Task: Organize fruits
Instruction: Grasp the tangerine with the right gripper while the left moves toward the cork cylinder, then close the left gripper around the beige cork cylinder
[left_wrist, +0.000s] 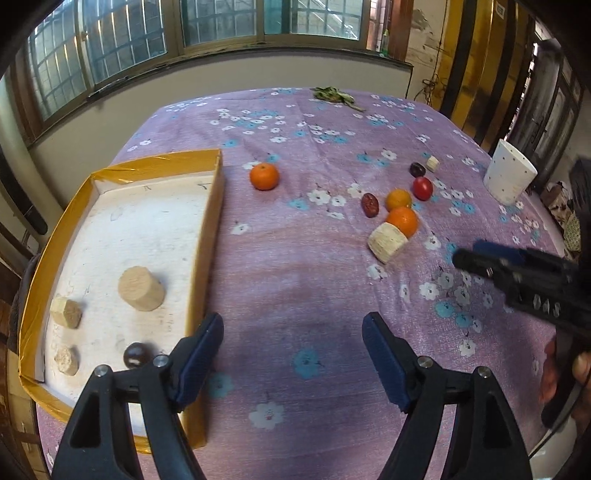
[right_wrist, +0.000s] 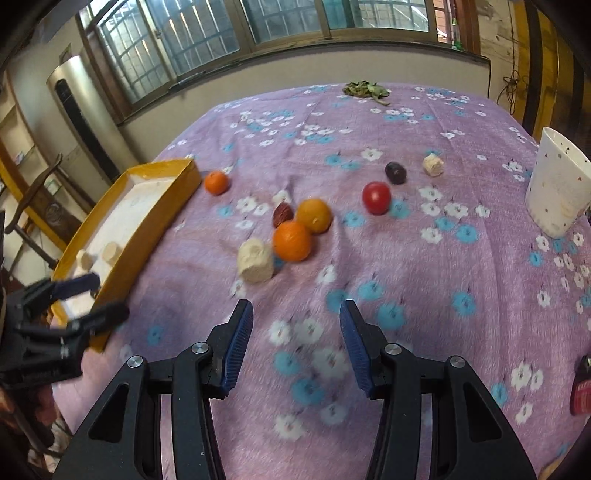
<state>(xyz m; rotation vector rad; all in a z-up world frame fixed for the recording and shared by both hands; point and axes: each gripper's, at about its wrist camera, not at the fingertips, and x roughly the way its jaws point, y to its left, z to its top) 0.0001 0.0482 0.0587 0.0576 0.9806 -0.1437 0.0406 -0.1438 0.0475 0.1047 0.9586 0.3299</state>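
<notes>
Fruits lie on the purple flowered cloth: a lone orange (left_wrist: 264, 176) beside the yellow tray (left_wrist: 207, 236), two oranges together (right_wrist: 292, 240), a red tomato (right_wrist: 376, 198), a red date (right_wrist: 282, 216), a dark plum (right_wrist: 395, 172). A pale cork-like block (right_wrist: 255, 260) touches the near orange. The tray holds three pale blocks (left_wrist: 141, 288) and a dark round fruit (left_wrist: 135, 354). My left gripper (left_wrist: 293, 328) is open and empty at the tray's right wall. My right gripper (right_wrist: 296, 314) is open and empty, short of the orange cluster.
A white speckled cup (right_wrist: 556, 186) stands at the right edge of the table. A small pale block (right_wrist: 433, 164) lies near the plum. Dried green leaves (right_wrist: 364, 89) lie at the far edge. A red object (right_wrist: 581, 391) shows at the right.
</notes>
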